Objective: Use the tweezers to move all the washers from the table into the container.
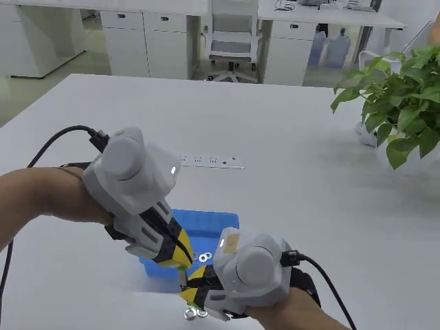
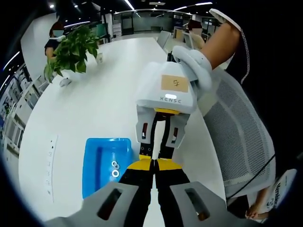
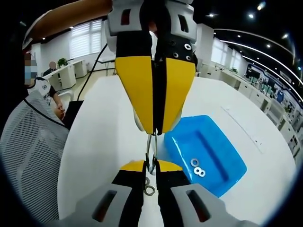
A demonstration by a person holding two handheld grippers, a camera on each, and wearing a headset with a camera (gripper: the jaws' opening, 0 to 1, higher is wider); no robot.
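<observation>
A blue container (image 1: 213, 223) (image 2: 97, 165) (image 3: 222, 142) lies on the white table with three washers (image 1: 204, 258) (image 2: 115, 169) (image 3: 198, 170) inside. Two more washers (image 1: 193, 314) (image 3: 149, 190) rest on the table beside it, just under the right gripper's tips. Thin metal tweezers (image 3: 151, 149) (image 2: 155, 149) span between the two grippers, which meet tip to tip. The left gripper (image 1: 183, 256) (image 2: 154, 164) (image 3: 156, 130) is shut on one end. The right gripper (image 1: 191, 283) (image 3: 151, 166) (image 2: 158, 142) closes on the other end.
A leafy potted plant (image 1: 402, 96) stands at the table's right edge. A flush power strip (image 1: 206, 161) sits mid-table. Behind the table are an office chair (image 1: 234, 38) and cabinets. A mesh chair (image 3: 33, 123) is close to the near edge.
</observation>
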